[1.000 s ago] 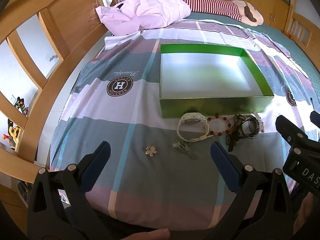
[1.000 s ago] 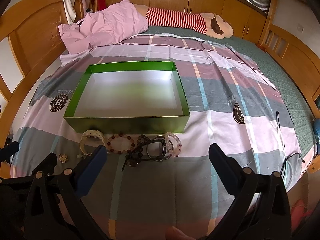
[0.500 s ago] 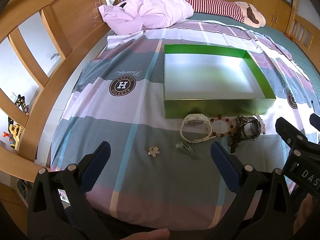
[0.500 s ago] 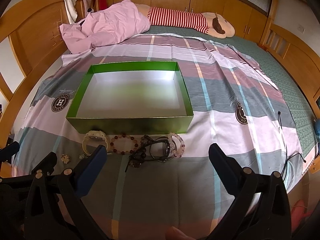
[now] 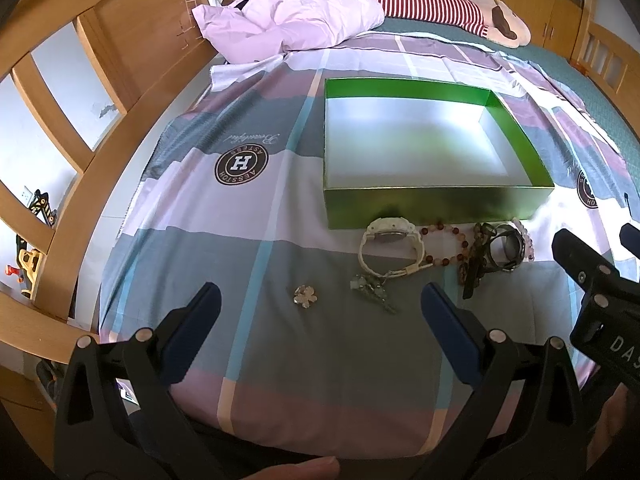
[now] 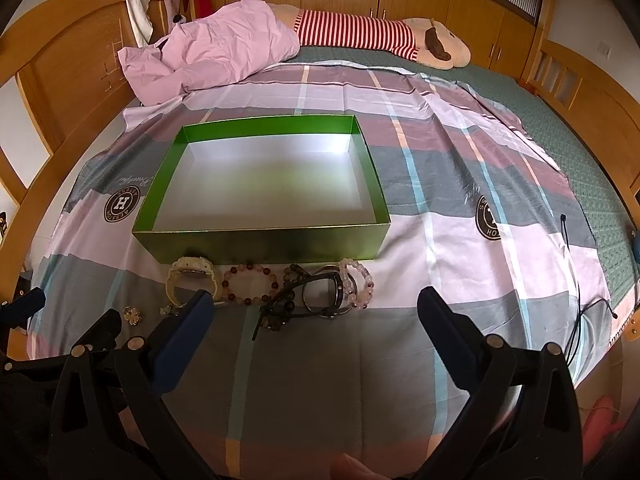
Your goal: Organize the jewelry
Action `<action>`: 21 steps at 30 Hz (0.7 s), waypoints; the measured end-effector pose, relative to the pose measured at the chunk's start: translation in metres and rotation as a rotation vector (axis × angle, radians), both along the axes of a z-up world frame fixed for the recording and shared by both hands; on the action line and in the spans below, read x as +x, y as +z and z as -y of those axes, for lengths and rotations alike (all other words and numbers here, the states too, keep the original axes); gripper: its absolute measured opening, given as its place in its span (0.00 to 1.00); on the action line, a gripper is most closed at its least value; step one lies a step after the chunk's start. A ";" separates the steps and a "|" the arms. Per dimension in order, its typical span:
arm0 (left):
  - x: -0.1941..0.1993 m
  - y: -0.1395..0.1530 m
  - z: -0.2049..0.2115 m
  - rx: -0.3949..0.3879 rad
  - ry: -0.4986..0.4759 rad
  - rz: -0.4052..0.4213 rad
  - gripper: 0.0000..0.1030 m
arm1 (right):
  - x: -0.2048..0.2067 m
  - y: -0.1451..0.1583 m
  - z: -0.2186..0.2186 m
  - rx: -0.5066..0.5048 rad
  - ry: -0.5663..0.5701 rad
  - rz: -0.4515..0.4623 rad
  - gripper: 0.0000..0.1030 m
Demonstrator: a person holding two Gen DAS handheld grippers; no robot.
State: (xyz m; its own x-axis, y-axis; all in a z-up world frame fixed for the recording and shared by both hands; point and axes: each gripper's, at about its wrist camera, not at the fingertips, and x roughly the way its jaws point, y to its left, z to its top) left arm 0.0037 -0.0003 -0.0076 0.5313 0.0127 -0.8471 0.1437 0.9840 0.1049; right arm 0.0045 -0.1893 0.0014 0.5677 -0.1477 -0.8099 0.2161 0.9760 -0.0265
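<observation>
1. A green box [image 6: 260, 236] sits open on the plaid bedspread [image 6: 440, 240], its pale inside bare.
2. The jewelry lies in a row just beside the box's near wall: a white watch [image 5: 390, 240], a reddish bead bracelet [image 6: 250, 284], a dark beaded strand [image 6: 280, 308], a dark bangle [image 6: 324, 292] and a pink bead bracelet [image 6: 360, 284] touching it.
3. Nearer the bed's edge, apart from that row, lie a small flower brooch [image 5: 305, 295] and a greenish trinket [image 5: 370, 286].
4. The left hand-held gripper [image 5: 316, 320] hovers over the brooch area, jaws spread wide, holding nothing.
5. The right hand-held gripper [image 6: 316, 320] hangs before the dark strand and bangle, equally wide and empty.
6. A pink pillow [image 6: 216, 60] and a striped plush toy [image 6: 360, 36] lie at the far side.
</observation>
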 end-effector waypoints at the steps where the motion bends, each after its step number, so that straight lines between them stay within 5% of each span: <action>1: 0.000 0.000 0.000 0.001 -0.001 -0.002 0.96 | 0.000 0.000 0.000 0.002 -0.001 -0.001 0.97; 21: 0.002 -0.011 0.009 0.020 -0.014 -0.035 0.96 | 0.000 -0.006 0.010 0.017 -0.014 -0.009 0.97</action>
